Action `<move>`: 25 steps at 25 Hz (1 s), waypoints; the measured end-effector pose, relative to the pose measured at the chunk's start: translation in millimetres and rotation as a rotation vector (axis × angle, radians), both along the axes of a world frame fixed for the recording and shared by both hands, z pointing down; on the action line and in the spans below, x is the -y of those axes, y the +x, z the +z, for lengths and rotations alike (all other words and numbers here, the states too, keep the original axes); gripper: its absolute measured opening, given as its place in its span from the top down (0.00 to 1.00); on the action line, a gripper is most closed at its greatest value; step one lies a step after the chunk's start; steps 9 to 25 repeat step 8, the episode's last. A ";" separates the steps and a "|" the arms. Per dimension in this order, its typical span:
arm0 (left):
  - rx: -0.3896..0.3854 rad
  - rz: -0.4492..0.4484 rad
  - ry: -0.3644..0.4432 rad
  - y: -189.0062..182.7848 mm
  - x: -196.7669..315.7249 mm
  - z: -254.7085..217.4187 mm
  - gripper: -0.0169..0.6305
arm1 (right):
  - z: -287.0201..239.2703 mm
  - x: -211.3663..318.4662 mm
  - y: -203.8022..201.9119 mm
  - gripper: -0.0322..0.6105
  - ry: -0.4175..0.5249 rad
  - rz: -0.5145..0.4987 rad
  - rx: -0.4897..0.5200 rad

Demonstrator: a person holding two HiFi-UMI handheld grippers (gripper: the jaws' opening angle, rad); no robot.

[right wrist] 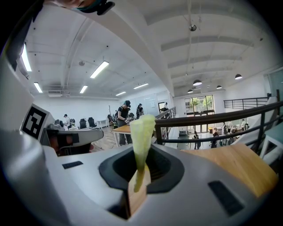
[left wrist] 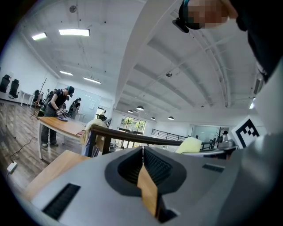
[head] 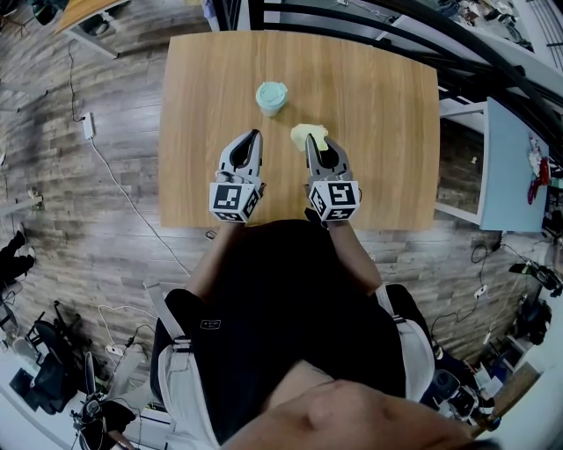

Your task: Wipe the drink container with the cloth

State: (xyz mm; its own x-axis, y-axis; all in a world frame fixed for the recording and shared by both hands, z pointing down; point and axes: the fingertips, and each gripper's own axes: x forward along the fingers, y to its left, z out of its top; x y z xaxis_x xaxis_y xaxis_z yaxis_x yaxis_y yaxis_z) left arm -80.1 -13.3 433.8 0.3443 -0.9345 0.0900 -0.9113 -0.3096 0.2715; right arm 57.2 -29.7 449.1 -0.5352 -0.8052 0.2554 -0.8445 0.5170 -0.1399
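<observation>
A mint-green lidded drink cup (head: pixel 271 97) stands upright on the wooden table (head: pixel 387 97), just beyond both grippers. My right gripper (head: pixel 312 141) is shut on a pale yellow cloth (head: pixel 310 134); the cloth (right wrist: pixel 142 137) sticks up from between the closed jaws in the right gripper view. My left gripper (head: pixel 255 136) is shut with nothing in it, its tips a little in front of and left of the cup. In the left gripper view the jaws (left wrist: pixel 142 152) meet and the yellow cloth (left wrist: pixel 190 145) shows at the right. The cup is hidden in both gripper views.
The table's front edge (head: pixel 290 224) lies right against my body. A dark railing (head: pixel 369 22) runs behind the table, a light blue desk (head: pixel 510 167) stands at the right. People work at a long table (left wrist: pixel 62 123) far off. Cables cross the wood floor (head: pixel 97 149).
</observation>
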 end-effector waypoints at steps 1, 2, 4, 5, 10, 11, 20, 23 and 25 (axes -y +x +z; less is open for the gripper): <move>0.000 -0.001 0.002 0.0 0.8 -0.2 0.93 | -0.3 0.8 -0.1 0.87 0.001 -0.002 0.001; 0.000 -0.002 0.003 0.0 1.3 -0.3 0.93 | -0.3 1.1 -0.2 0.87 0.002 -0.003 0.001; 0.001 -0.001 0.002 -0.1 1.3 -0.3 0.93 | 0.1 0.6 0.0 0.87 0.002 -0.003 0.000; 0.001 -0.001 0.002 -0.2 1.5 -0.4 0.94 | 0.2 0.6 0.0 0.87 0.002 -0.002 0.000; 0.001 0.001 0.002 -1.3 3.2 -0.8 0.93 | 0.1 1.8 -1.0 0.87 0.001 -0.001 -0.001; 0.001 0.001 0.002 -1.3 3.2 -0.8 0.93 | 0.1 1.8 -1.0 0.87 0.001 -0.001 -0.001; 0.001 0.001 0.002 -1.3 3.2 -0.8 0.93 | 0.1 1.8 -1.0 0.87 0.001 -0.001 -0.001; 0.001 0.001 0.002 -1.3 3.2 -0.8 0.93 | 0.1 1.8 -1.0 0.87 0.001 -0.001 -0.001; 0.001 0.001 0.002 -1.3 3.2 -0.8 0.93 | 0.1 1.8 -1.0 0.87 0.001 -0.001 -0.001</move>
